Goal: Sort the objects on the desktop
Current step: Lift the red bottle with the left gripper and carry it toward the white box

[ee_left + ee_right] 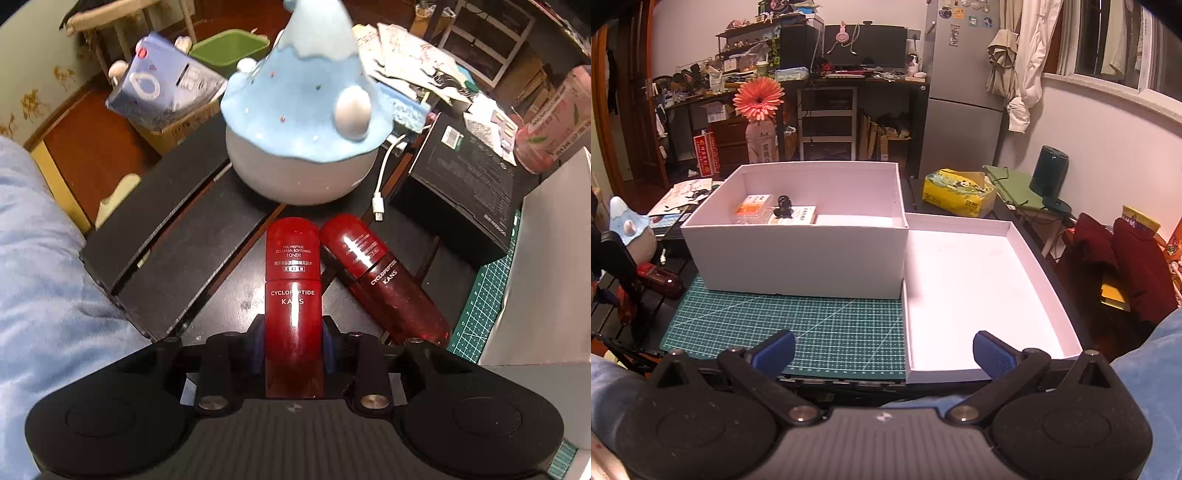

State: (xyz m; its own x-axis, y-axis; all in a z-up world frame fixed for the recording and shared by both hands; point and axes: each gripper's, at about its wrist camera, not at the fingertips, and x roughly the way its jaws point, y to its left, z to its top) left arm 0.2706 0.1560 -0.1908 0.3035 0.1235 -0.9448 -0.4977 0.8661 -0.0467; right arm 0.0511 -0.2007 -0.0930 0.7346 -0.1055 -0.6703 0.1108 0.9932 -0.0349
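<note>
The left gripper (293, 339) is pointing steeply down at the dark desk (207, 236) and is clamping a red toner bottle (292, 291) between its blue pads (327, 339), the bottle running straight out from the jaws with its cap end toward a blue-and-white ornament (299, 122). A second red bottle (380, 280) is lying just beside it on the right, tilted, its cap end angling in toward the first. A white cable (384, 173) is trailing past the ornament, and a black box (465, 184) is sitting further right. In the right wrist view, the right gripper (884, 356) is hovering with its jaws wide apart and nothing between them, over the near edge of a green mat (798, 325). A white box (798, 258) is standing on the mat with a few small items inside, and its lid (979, 295) is lying open-side up, touching the box's right side.
</note>
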